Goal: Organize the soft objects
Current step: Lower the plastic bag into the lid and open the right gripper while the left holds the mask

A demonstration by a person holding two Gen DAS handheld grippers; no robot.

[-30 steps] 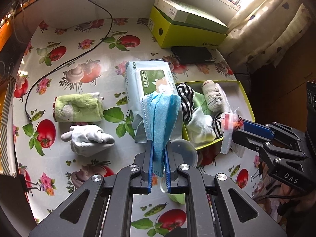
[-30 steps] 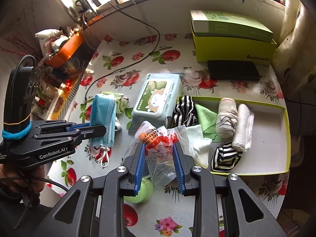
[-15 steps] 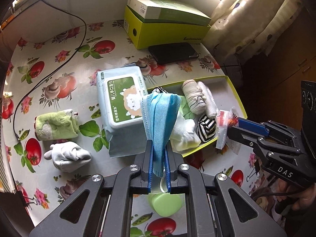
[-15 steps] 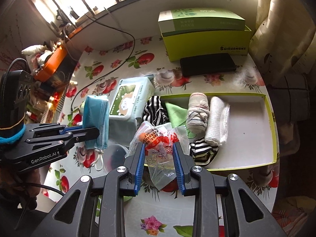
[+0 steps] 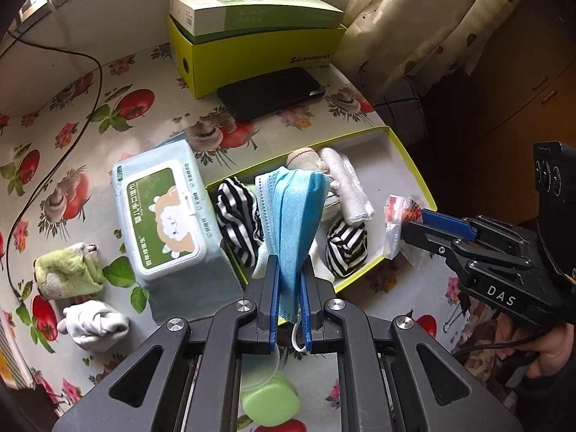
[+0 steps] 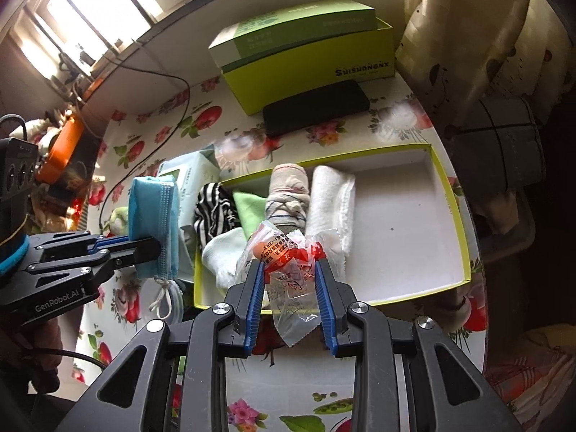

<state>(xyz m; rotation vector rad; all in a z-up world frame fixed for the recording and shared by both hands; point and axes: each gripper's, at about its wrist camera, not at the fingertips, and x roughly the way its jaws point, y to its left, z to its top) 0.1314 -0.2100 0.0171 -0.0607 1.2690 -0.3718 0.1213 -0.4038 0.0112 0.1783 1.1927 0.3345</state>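
The face mask (image 5: 293, 216) clamped in the left gripper (image 5: 288, 288) hides the tray's (image 6: 450, 208) middle, while the right gripper (image 6: 289, 280) pinches a crinkly packet (image 6: 288, 262) over its bare right half.

Surface: table (image 5: 118, 82) under a fruit-print cloth.
Landmark: wet-wipes pack (image 5: 163, 212), mid-table.
Beside it: open yellow-green tray (image 6: 451, 194).
Beyond: yellow box (image 5: 259, 54), black phone (image 5: 270, 91).
Other side: green towel (image 5: 66, 273), white glove (image 5: 93, 324).

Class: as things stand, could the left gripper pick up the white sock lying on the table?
Probably not yet: the left gripper is shut on the blue face mask, so its jaws are occupied, though nothing covers the white sock.
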